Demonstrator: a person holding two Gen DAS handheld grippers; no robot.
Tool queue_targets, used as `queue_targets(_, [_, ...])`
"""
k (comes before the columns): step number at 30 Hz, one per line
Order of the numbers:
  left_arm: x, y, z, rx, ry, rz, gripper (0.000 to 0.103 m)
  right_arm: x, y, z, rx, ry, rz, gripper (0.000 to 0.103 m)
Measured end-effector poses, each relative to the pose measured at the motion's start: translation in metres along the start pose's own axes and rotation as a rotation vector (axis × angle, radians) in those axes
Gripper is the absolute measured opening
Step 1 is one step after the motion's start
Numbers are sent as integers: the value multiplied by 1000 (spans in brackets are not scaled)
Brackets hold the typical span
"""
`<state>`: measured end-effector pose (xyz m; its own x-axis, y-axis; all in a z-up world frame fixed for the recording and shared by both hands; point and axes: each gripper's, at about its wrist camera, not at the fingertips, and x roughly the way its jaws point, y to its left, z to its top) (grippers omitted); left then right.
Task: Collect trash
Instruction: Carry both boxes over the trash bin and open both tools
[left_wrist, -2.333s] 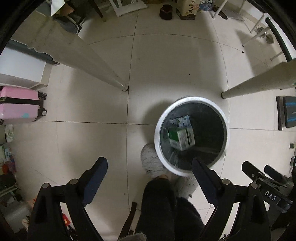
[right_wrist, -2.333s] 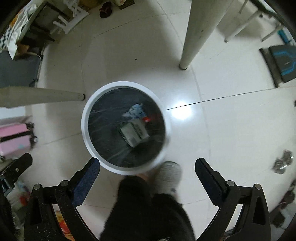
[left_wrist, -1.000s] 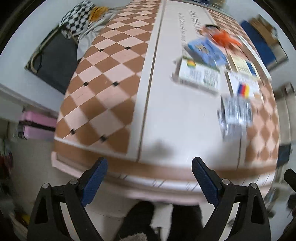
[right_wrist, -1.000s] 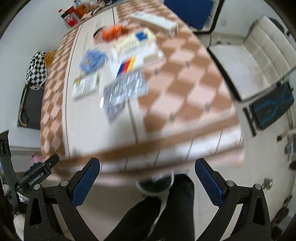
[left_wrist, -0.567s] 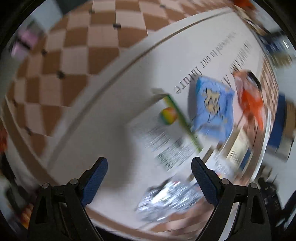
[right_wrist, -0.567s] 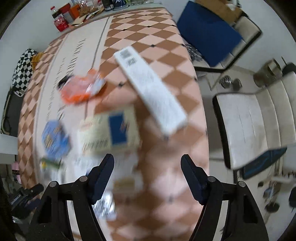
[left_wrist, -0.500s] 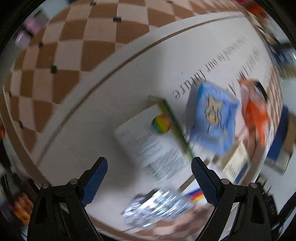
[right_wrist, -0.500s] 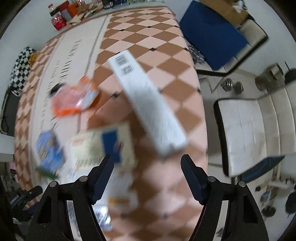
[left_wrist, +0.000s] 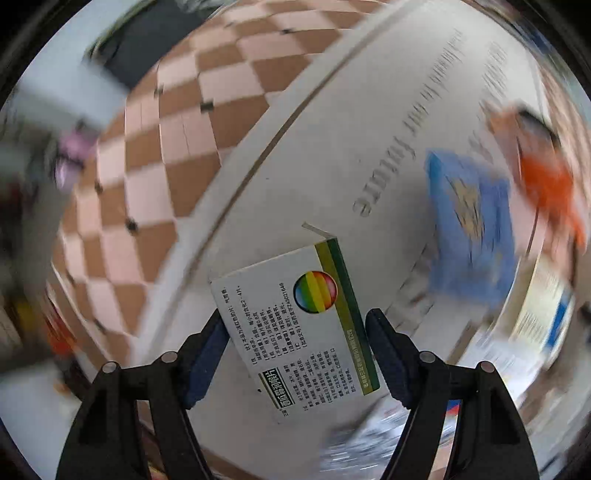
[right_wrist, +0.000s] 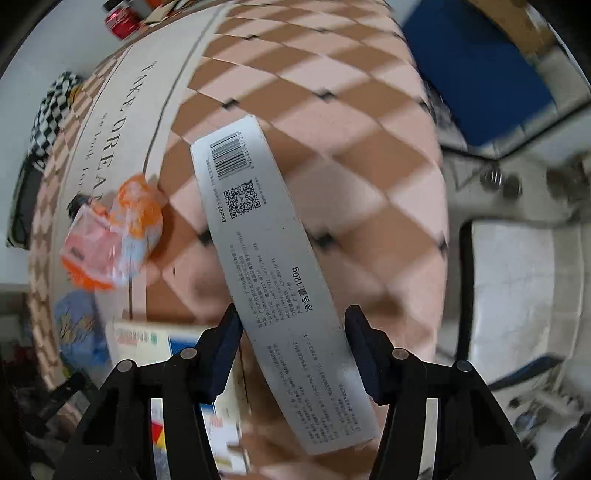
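Left jaws closing around medicine box, right jaws closing around long box, neither gripped

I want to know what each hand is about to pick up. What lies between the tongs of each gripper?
Left wrist view: a white box with a rainbow circle between the closing left tongs. Right wrist view: a long grey barcoded box between the closing right tongs.

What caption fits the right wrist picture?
Right tool straddling a long grey carton on the checkered tablecloth.
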<state>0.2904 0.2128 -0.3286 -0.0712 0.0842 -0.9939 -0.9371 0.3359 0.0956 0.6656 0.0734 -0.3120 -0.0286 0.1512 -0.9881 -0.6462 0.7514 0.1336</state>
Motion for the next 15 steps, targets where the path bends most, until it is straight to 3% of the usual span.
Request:
queue_targets(3, [-2,-2,-16,131,-12,34,73,-9,-24,-43,77,20,34,59])
queue_targets(6, [1,-1,-29,190,-5,30,73,-13,-34,-91,125,53,57,59])
queue_targets(9, [11,-4,-35,186,-2,24,74,-13,-28,-138,142,89,76,58])
queue_targets(13, [20,14,-40,153,4,9,77,-9,-13,-161,136,108,63,59])
queue_targets(15, [22,17,-39,146,4,-9,73,-4,-4,-161,98,105,17,59])
